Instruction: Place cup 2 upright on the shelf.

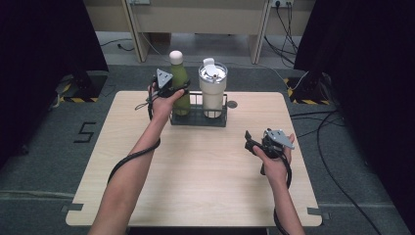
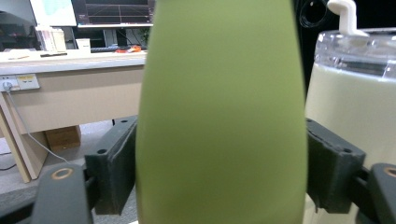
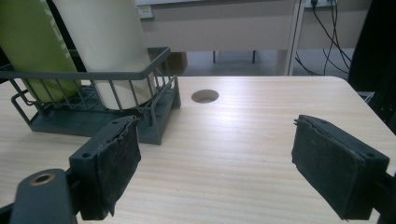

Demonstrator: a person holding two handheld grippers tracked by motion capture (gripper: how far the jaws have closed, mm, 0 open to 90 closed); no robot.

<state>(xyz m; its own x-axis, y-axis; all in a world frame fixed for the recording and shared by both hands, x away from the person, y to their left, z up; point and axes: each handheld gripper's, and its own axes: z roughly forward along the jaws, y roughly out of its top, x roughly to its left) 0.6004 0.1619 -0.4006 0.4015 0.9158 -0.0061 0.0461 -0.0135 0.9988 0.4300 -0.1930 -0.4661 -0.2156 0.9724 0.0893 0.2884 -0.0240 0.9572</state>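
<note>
At the table's far edge, left gripper (image 2: 219, 177) apparently clasps green bottle (image 2: 219, 116) beside cream tumbler (image 2: 350, 107) in wire rack (image 3: 93, 74); right gripper (image 3: 215, 172) hovers spread wide, empty.

Grey carpet floor (image 1: 44, 161), black curtains (image 1: 44, 34), pale wooden desk (image 1: 195, 19) behind, floor cables (image 1: 337, 181)

One green bottle (image 1: 180, 81) and one cream tumbler (image 1: 213, 90) stand in one wire rack (image 1: 198, 119) on one wooden table (image 1: 195, 166). Two grippers, left (image 1: 171, 91) and right (image 1: 249, 142), and one round table hole (image 1: 232, 104).
</note>
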